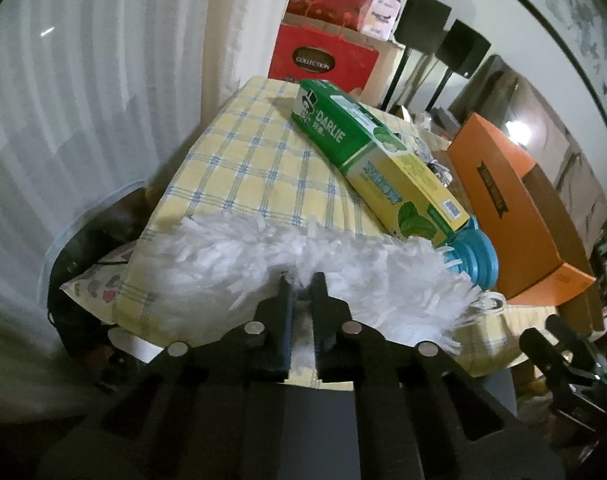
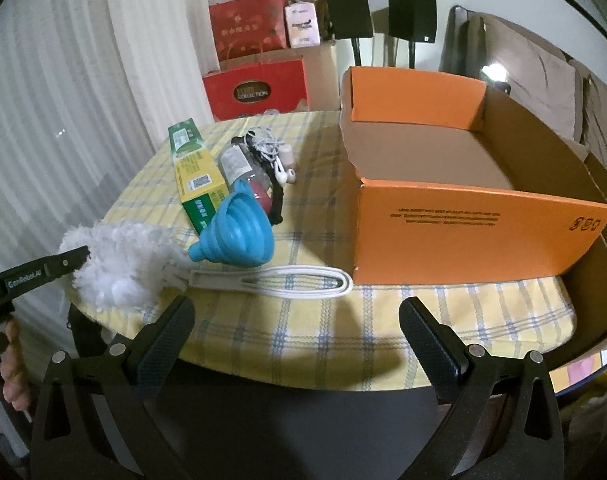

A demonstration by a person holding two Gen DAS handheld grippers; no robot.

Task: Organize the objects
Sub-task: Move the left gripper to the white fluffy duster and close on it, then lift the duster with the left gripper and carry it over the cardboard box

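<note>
Left wrist: the left gripper (image 1: pixel 301 280) is clamped on the white duster (image 1: pixel 263 256) at the table (image 1: pixel 239 160) edge. Right wrist: the right gripper (image 2: pixel 297 312) is held wide and empty, near the orange box (image 2: pixel 463 232)

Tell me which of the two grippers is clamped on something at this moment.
The left gripper: it is closed on the white fluffy duster at the table's near edge. The right gripper is wide open over the checked tablecloth, holding nothing.

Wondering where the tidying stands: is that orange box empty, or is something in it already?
Empty as far as visible: the orange box shows only bare cardboard floor in the right wrist view.
</note>
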